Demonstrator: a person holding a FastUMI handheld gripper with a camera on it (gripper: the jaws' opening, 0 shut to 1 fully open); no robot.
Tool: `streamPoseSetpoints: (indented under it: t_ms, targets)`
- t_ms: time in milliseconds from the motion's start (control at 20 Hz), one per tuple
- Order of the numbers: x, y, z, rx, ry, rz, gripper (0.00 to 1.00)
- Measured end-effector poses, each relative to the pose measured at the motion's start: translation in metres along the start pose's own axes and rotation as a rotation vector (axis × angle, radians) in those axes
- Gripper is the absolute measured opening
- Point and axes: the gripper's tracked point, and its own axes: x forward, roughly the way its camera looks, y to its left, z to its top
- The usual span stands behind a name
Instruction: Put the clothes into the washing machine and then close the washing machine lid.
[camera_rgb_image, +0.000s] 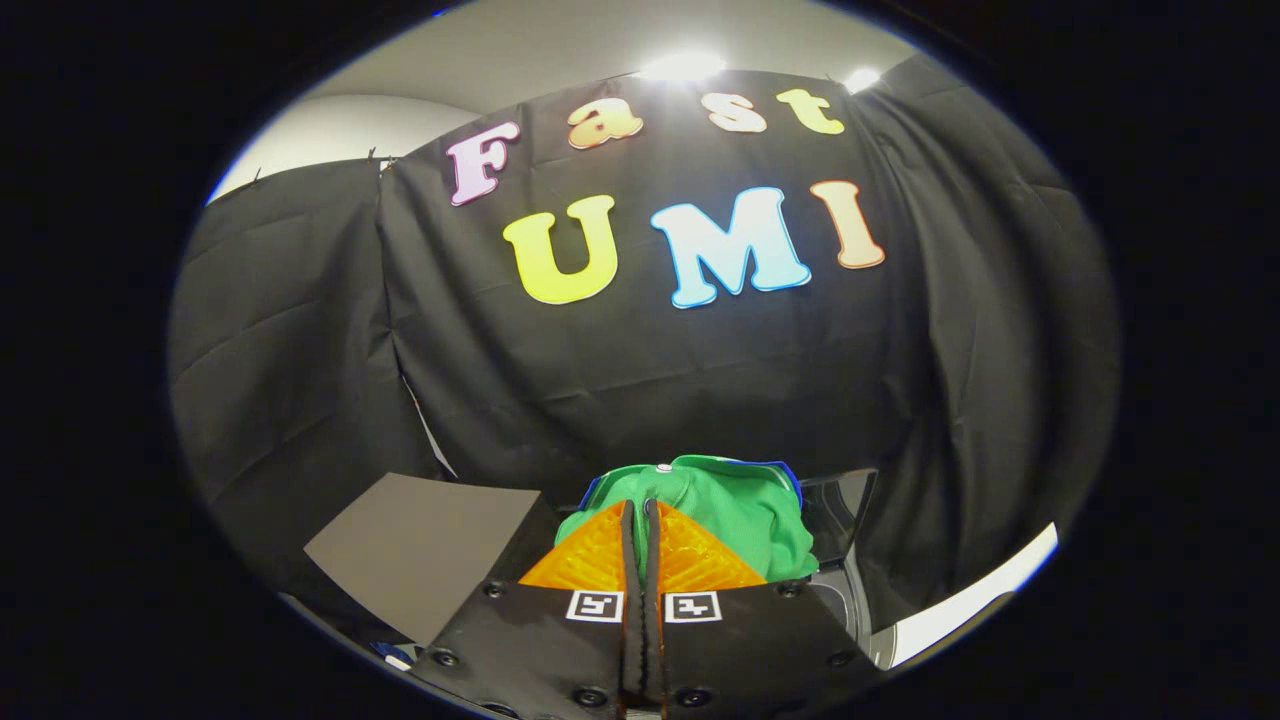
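Observation:
A green garment (730, 510) with blue trim and a white button bunches right at the tips of my orange fingers (590, 555). My gripper (640, 508) is shut on the green garment, a fold of it pinched where the two fingers meet, and the cloth spills to the right of them. Behind and to the right of the garment stands the washing machine's raised dark lid (842, 500). A strip of the machine's grey body (850, 610) shows below it, beside my right finger. The garment and my fingers hide the drum opening.
A flat grey board (420, 540) lies to the left of the fingers. The black cloth wall (640, 380) hangs close behind everything. A white edge (985, 595) runs along the right, past the machine.

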Motion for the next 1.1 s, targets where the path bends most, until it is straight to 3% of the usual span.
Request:
streamPoseSetpoints:
  t_ms: [650,1100]
  targets:
    - [0.034,-0.032,-0.09,0.043,0.125,-0.03,0.01]
    - [0.05,-0.048,-0.146,0.068,0.134,-0.054,0.01]
